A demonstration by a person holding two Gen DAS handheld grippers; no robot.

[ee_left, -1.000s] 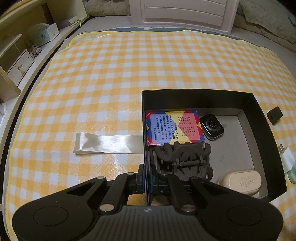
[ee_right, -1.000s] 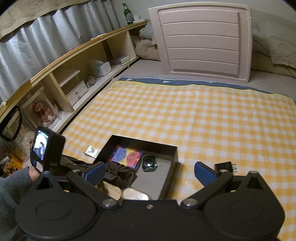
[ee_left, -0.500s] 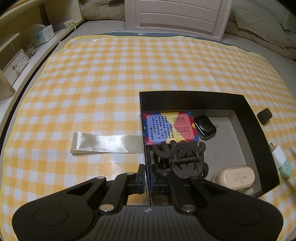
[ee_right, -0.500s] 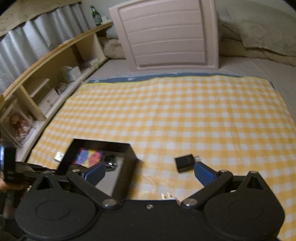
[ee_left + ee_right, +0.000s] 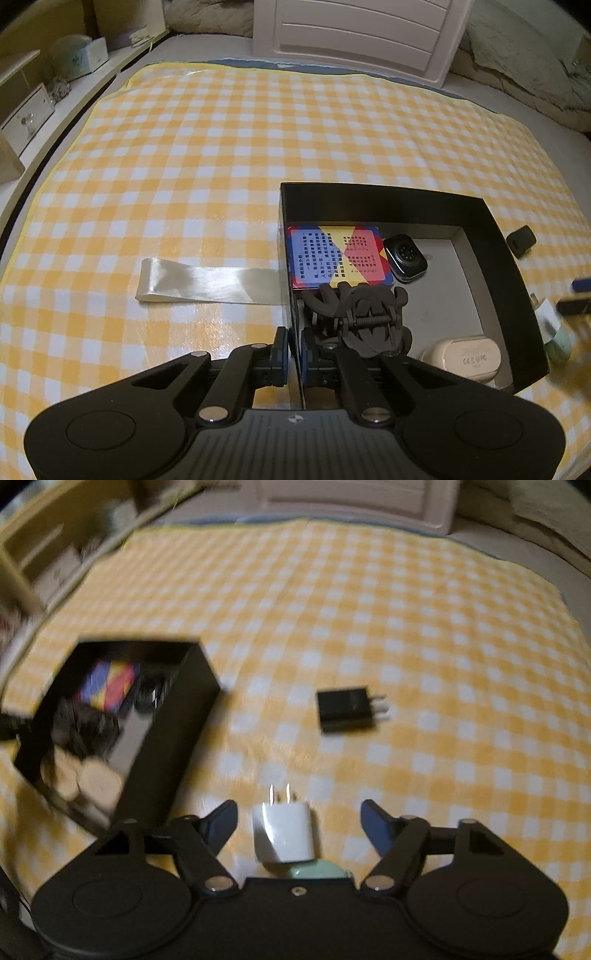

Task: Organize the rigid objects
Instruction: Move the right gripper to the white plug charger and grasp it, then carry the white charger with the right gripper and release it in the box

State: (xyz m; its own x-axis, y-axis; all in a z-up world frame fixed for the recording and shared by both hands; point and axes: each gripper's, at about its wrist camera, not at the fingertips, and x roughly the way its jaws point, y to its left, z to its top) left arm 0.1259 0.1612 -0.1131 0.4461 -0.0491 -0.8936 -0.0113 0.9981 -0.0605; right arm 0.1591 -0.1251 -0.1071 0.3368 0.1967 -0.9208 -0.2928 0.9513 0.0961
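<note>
Beside box [image 5: 177, 716]: right gripper [image 5: 298, 821] jaws closing around white plug [image 5: 282, 834], not yet touching. Left gripper [image 5: 293, 350] clamped on box wall. Next: squeeze, lift, drop inside.

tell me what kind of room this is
Most likely a bedroom: the checked cloth is spread over what looks like a bed, with a white headboard at its far end, bedding bunched beside that, and wooden shelves along the left.

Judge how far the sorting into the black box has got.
Done: card pack, watch, hair claw and beige case lie inside the black box. In hand: left gripper pinches its wall; right gripper, closing, straddles the white plug. Left: black charger.
</note>
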